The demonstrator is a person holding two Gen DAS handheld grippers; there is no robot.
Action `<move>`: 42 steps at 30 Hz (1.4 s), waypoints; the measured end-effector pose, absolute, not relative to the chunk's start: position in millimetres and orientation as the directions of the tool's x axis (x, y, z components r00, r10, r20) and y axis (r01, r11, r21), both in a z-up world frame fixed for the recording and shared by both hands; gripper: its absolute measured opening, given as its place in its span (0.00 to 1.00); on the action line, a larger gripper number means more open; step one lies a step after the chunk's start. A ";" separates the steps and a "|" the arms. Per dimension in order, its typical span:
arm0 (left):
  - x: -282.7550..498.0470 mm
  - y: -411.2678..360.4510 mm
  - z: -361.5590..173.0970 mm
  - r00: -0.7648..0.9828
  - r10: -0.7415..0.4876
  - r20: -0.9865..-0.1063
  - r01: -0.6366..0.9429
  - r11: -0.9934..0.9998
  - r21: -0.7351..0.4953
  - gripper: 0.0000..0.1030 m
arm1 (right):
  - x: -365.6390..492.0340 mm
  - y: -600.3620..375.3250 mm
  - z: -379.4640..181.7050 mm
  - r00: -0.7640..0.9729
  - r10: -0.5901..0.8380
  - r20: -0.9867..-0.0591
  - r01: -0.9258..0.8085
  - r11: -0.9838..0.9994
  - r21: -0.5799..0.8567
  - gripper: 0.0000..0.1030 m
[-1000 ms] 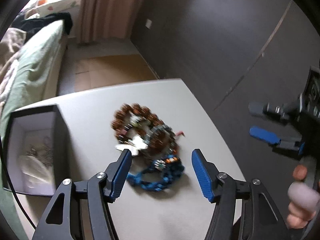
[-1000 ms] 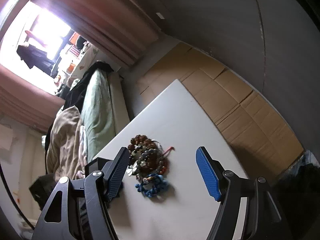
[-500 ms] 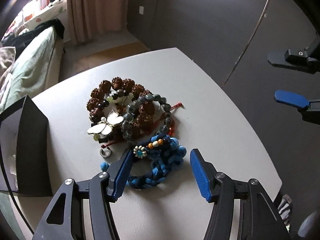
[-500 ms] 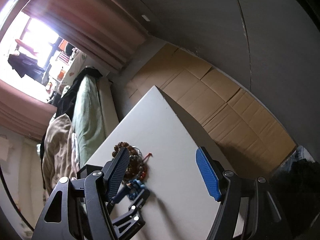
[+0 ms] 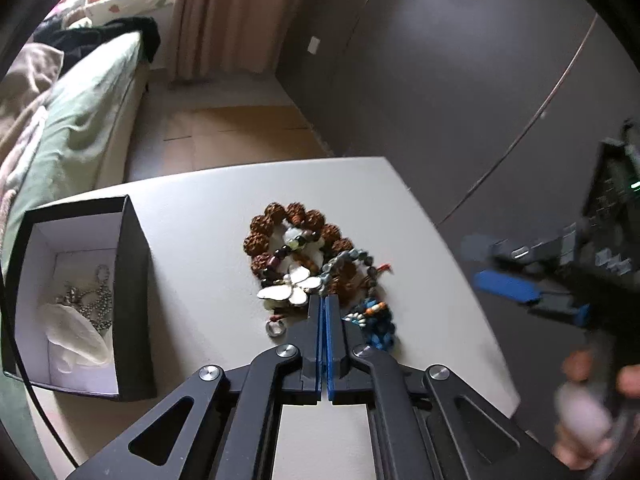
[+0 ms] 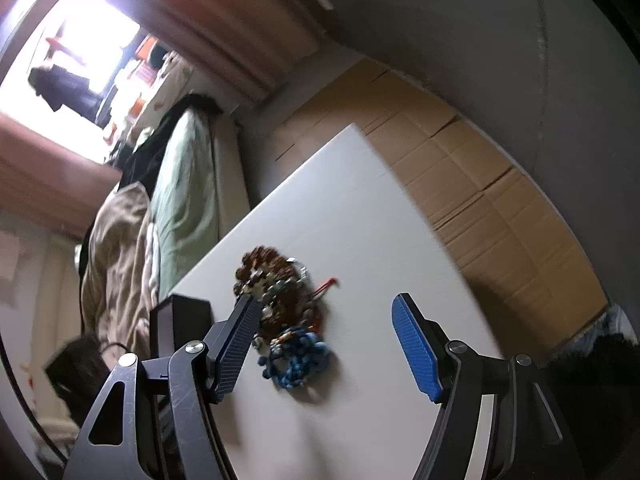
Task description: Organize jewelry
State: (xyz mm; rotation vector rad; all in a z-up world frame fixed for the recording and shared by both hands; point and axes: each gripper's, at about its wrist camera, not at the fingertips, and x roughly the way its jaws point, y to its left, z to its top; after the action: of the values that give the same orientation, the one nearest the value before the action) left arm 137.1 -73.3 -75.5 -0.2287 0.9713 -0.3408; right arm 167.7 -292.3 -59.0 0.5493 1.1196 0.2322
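Your left gripper (image 5: 323, 300) has its jaws closed at the near edge of the jewelry pile (image 5: 316, 268) mid-surface; whether they pinch anything, I cannot tell. Your right gripper (image 6: 324, 344) hangs wide open, empty. Next, lift gently toward the box (image 5: 132, 280).

The left gripper (image 5: 323, 308), open half a second ago, has closed its blue pads at the near edge of the jewelry pile (image 5: 316, 264) — possibly pinching a strand, though that is hidden.
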 end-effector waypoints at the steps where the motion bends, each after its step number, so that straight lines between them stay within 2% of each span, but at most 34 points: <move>1: 137.8 -74.0 -74.9 0.510 -0.392 -0.766 0.187 0.920 -0.346 0.00 | 169.5 -287.9 -61.5 0.422 0.439 -0.793 0.088 0.851 0.518 0.68; 5: 141.6 -85.0 -81.6 0.463 -0.421 -0.780 0.202 0.907 -0.370 0.01 | 170.3 -287.8 -67.8 0.402 0.433 -0.807 0.118 0.850 0.514 0.68; 9: 139.8 -98.7 -90.5 0.408 -0.426 -0.808 0.212 0.905 -0.370 0.03 | 160.2 -311.5 -55.1 0.454 0.416 -0.788 0.161 0.831 0.532 0.68; 10: 138.8 -103.8 -93.6 0.397 -0.416 -0.818 0.219 0.908 -0.356 0.09 | 157.4 -320.9 -51.8 0.470 0.412 -0.781 0.176 0.823 0.540 0.68; 12: 137.2 -111.0 -98.2 0.387 -0.405 -0.828 0.234 0.912 -0.337 0.30 | 155.0 -332.5 -49.3 0.484 0.407 -0.774 0.199 0.811 0.551 0.68; 13: 136.4 -113.6 -99.9 0.388 -0.403 -0.829 0.238 0.913 -0.332 0.50 | 154.1 -338.2 -49.0 0.487 0.405 -0.774 0.211 0.806 0.554 0.68; 14: 135.8 -115.7 -101.0 0.394 -0.401 -0.827 0.238 0.914 -0.329 0.65 | 154.2 -340.7 -49.0 0.488 0.402 -0.775 0.217 0.804 0.553 0.68; 16: 133.7 -119.1 -100.4 0.414 -0.397 -0.819 0.241 0.916 -0.322 0.68 | 153.3 -346.4 -48.5 0.485 0.395 -0.780 0.221 0.808 0.547 0.68; 20: 129.7 -132.6 -104.8 0.416 -0.386 -0.823 0.282 0.915 -0.287 0.68 | 151.0 -350.6 -41.8 0.495 0.403 -0.770 0.203 0.808 0.554 0.68; 25: 121.6 -145.5 -114.5 0.451 -0.298 -0.841 0.305 0.937 -0.169 0.66 | 145.4 -361.2 -32.5 0.520 0.411 -0.749 0.191 0.799 0.571 0.68; 27: 120.2 -149.5 -116.4 0.460 -0.259 -0.849 0.303 0.945 -0.123 0.53 | 145.0 -365.2 -33.3 0.519 0.414 -0.748 0.197 0.793 0.576 0.68; 29: 120.9 -146.9 -116.1 0.473 -0.219 -0.853 0.284 0.955 -0.088 0.34 | 144.9 -366.7 -33.7 0.515 0.411 -0.752 0.198 0.797 0.571 0.68; 30: 120.6 -143.5 -114.8 0.473 -0.211 -0.855 0.279 0.957 -0.082 0.28 | 144.8 -367.1 -33.6 0.514 0.410 -0.754 0.194 0.801 0.567 0.68; 31: 122.2 -140.0 -114.3 0.470 -0.207 -0.858 0.270 0.959 -0.083 0.15 | 144.8 -366.3 -33.1 0.512 0.408 -0.756 0.187 0.806 0.562 0.68; 32: 124.1 -135.1 -114.1 0.457 -0.225 -0.861 0.263 0.958 -0.110 0.11 | 144.8 -363.8 -32.0 0.512 0.407 -0.757 0.185 0.808 0.559 0.68; 34: 127.2 -125.5 -113.3 0.437 -0.268 -0.859 0.244 0.954 -0.173 0.11 | 144.8 -361.2 -31.6 0.510 0.403 -0.760 0.177 0.815 0.552 0.68; 42: 129.2 -111.1 -94.7 0.462 -0.339 -0.819 0.239 0.938 -0.253 0.10 | 153.5 -347.1 -41.7 0.484 0.410 -0.773 0.165 0.825 0.541 0.68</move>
State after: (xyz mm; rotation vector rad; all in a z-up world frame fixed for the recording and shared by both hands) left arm 129.2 -111.1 -94.7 -0.1074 1.0311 -0.3558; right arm 153.5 -347.1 -41.7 0.6106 1.0721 0.1610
